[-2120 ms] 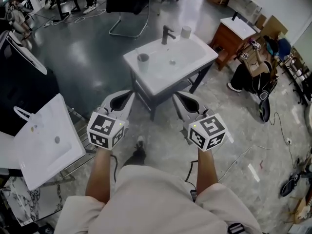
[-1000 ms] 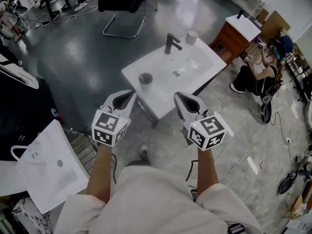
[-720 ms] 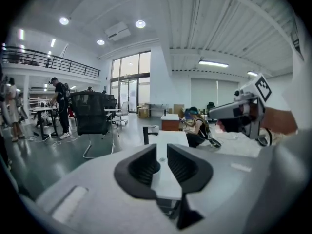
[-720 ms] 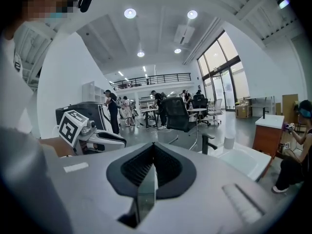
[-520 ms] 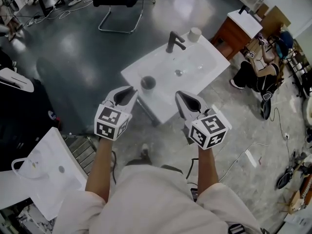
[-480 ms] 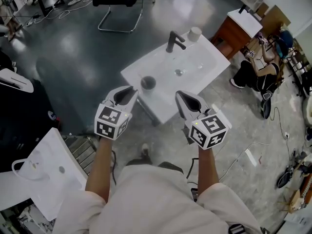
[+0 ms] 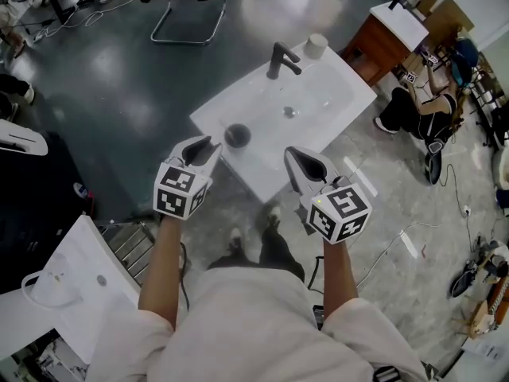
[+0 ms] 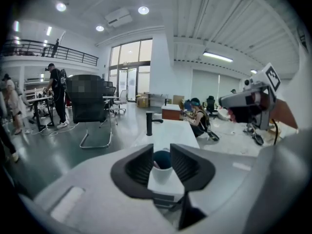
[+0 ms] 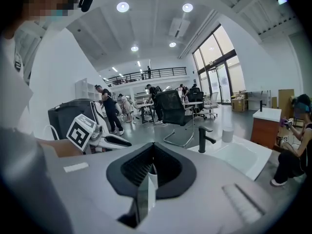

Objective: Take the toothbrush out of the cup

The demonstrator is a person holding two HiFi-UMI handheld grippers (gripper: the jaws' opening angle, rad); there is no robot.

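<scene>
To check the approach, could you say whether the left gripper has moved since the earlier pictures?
Yes: the left gripper has advanced toward the cup on the sink; its jaws are opening, empty.

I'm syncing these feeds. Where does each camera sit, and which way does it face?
Head view: on the person's head, steeply down onto washbasin and cup; forearms, left hand-held gripper, right hand-held gripper show.
Left gripper view: rides the left one, facing the cup beyond its opening jaws; right one shows.
Right gripper view: rides the right one, jaws together, facing the washbasin; left one shows.
All three share the black faucet.
</scene>
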